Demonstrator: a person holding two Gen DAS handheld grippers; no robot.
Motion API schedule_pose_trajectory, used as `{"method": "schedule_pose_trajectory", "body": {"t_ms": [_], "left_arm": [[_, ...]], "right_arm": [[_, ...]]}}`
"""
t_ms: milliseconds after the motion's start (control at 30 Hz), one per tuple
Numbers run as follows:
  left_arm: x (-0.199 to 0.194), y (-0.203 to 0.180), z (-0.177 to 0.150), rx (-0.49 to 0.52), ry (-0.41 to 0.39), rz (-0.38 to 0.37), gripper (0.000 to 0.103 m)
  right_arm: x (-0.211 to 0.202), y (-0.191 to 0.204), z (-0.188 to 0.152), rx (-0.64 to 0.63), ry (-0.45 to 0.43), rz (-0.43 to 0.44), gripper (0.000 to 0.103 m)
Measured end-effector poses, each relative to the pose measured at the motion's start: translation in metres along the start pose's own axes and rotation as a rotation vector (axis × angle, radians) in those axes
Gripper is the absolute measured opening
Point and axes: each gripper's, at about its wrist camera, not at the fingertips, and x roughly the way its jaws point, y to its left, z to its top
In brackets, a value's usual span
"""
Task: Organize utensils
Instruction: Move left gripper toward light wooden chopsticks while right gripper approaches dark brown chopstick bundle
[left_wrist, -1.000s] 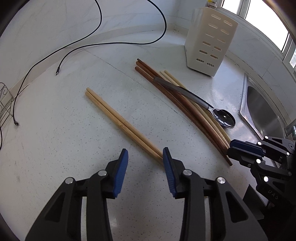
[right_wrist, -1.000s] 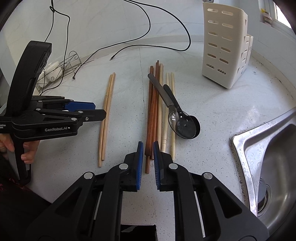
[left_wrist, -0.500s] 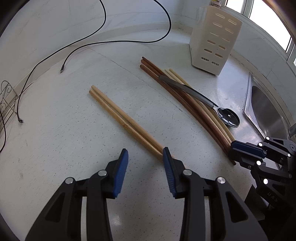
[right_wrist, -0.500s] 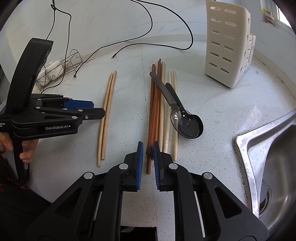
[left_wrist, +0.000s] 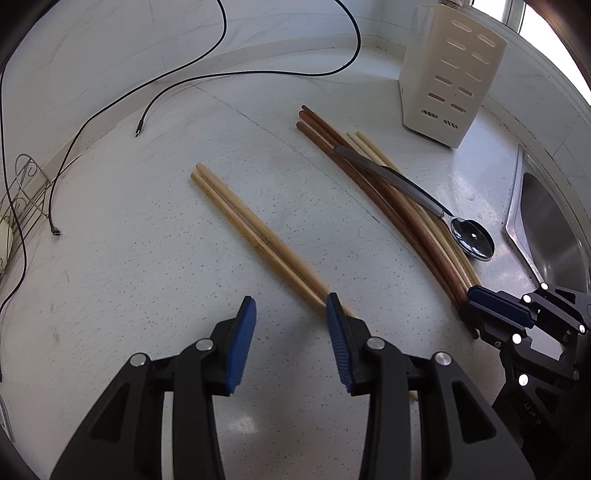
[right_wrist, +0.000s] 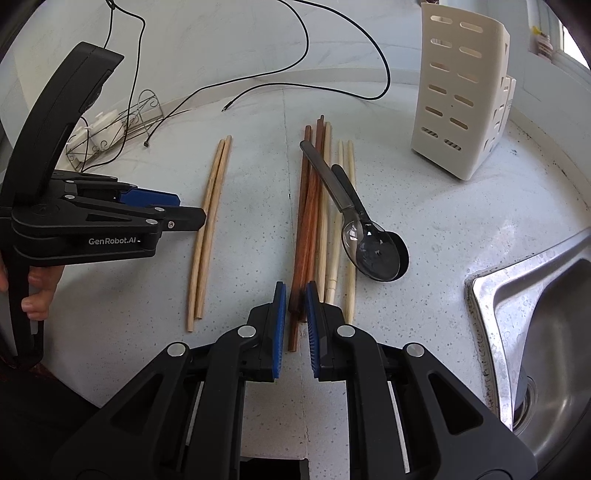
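My left tool (left_wrist: 290, 334) is spread beside pale bamboo chopsticks (left_wrist: 255, 234) on the speckled worktop (left_wrist: 147, 258). My right tool (right_wrist: 295, 314), narrowly parted, straddles dark wooden chopsticks (right_wrist: 308, 221) without gripping; a glossy steel spoon (right_wrist: 373, 247) rests across them.

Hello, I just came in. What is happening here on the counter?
A person holds a gripper in each hand over a counter, sorting utensils. The left gripper, open, sits at the near end of a pale chopstick pair. The right gripper, nearly closed, is at the near tips of the dark chopsticks, which lie beside light ones with a spoon across them. Nothing is lifted yet; the white holder stands behind.
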Motion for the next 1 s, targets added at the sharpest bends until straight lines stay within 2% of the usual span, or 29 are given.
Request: {"method": "schedule_pose_trajectory", "body": {"t_ms": [267, 433, 567, 833, 1000], "left_arm": [[-0.002, 0.002, -0.001, 0.008, 0.005, 0.039, 0.039], [-0.010, -0.007, -0.007, 0.008, -0.026, -0.026, 0.041], [-0.007, -0.013, -0.011, 0.017, -0.012, 0.002, 0.044], [-0.009, -0.021, -0.024, -0.004, 0.018, -0.029, 0.044], [-0.010, -0.027, -0.029, -0.002, 0.019, -0.012, 0.044]], "right_arm": [[0.000, -0.002, -0.003, 0.013, -0.023, 0.006, 0.009], [-0.002, -0.007, -0.004, 0.026, -0.026, 0.020, 0.009], [-0.003, -0.010, -0.006, 0.033, -0.024, 0.016, 0.009], [-0.005, -0.012, -0.007, 0.031, -0.030, 0.039, 0.009], [-0.006, -0.010, -0.008, 0.008, -0.027, 0.037, 0.009]]}}
